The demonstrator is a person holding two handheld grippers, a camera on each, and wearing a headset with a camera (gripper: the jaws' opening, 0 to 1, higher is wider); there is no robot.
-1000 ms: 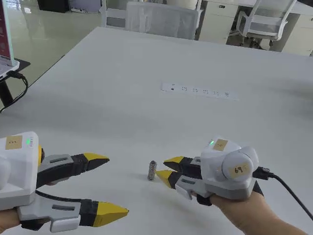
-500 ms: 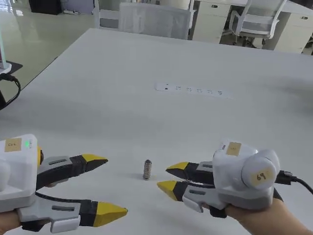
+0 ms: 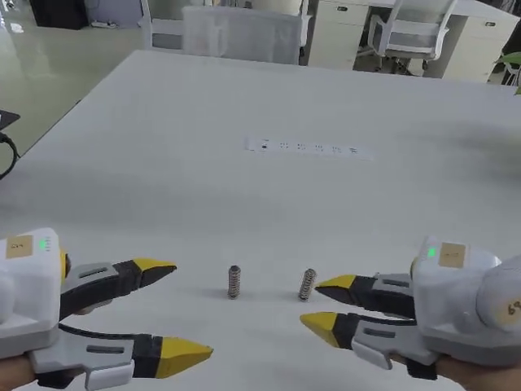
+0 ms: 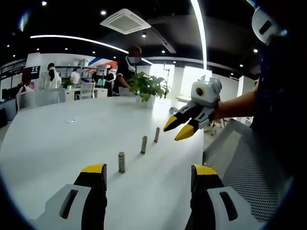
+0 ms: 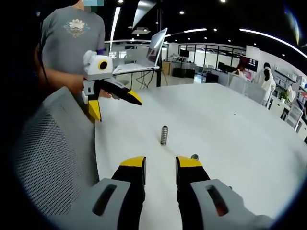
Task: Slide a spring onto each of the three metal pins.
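Observation:
Two short coil springs stand upright on the white table (image 3: pixel 203 187), one (image 3: pixel 234 282) left of the other (image 3: pixel 307 284). From the left gripper view I see three upright springs in a row: near (image 4: pixel 121 162), middle (image 4: pixel 143 144), far (image 4: pixel 157 134). My left gripper (image 3: pixel 175 309) is wide open at the lower left, empty. My right gripper (image 3: pixel 321 303) is open and empty just right of the right-hand spring. In the right gripper view a spring (image 5: pixel 164 135) stands ahead of the gripper (image 5: pixel 160 163), and another (image 5: pixel 194 156) peeks out by its right finger.
A white power strip (image 3: pixel 308 147) lies mid-table, farther back. Office chairs (image 3: pixel 236 32) stand along the far edge. A grey mesh chair (image 5: pixel 48 143) is close to me. A potted plant (image 4: pixel 148 86) and several people are at the far end.
My right gripper has drawn back to the right, away from the springs, and its jaws have spread a little. A second spring now shows. The left gripper has held still.

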